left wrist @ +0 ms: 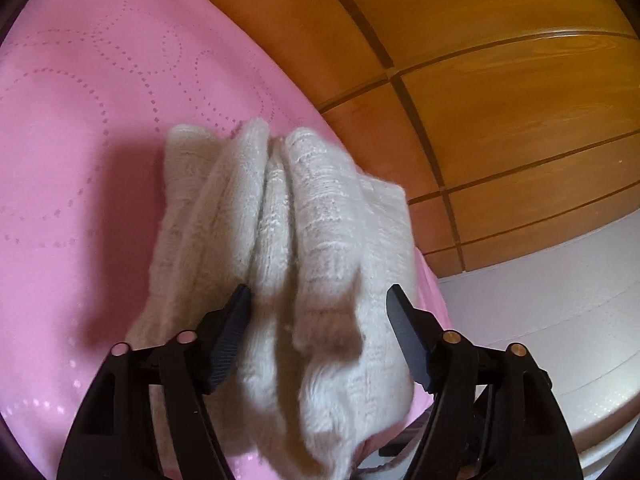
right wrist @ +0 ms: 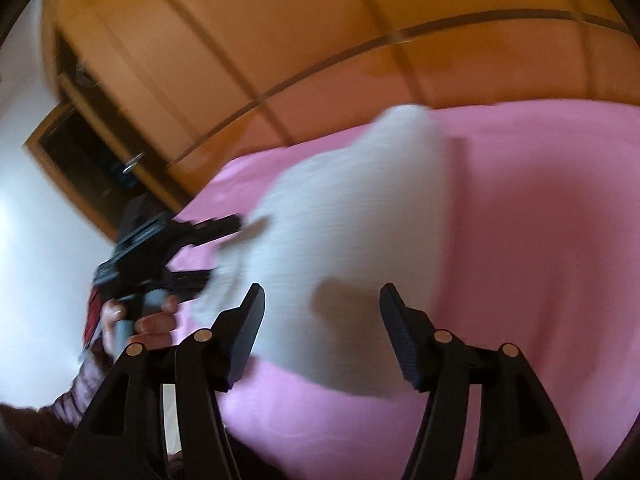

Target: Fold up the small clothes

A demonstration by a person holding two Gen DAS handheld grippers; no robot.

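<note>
A white knitted garment (left wrist: 288,216) lies bunched in long folds on the pink bedspread (left wrist: 80,140), close to the bed's edge. My left gripper (left wrist: 316,300) stands open over its near end; the thick folds run between the two fingers and neither pad visibly presses them. In the right wrist view the same garment (right wrist: 360,208) is a blurred white heap. My right gripper (right wrist: 320,300) is open just above its near edge, with nothing pinched. The left gripper (right wrist: 212,252) shows there at the garment's left end, held by a hand (right wrist: 148,324).
A wooden wardrobe (left wrist: 500,80) with panelled doors stands beyond the bed. The bed's edge drops to a pale floor (left wrist: 540,300) on the right of the left wrist view. A white wall (right wrist: 24,220) and a door frame (right wrist: 80,152) are at the left of the right wrist view.
</note>
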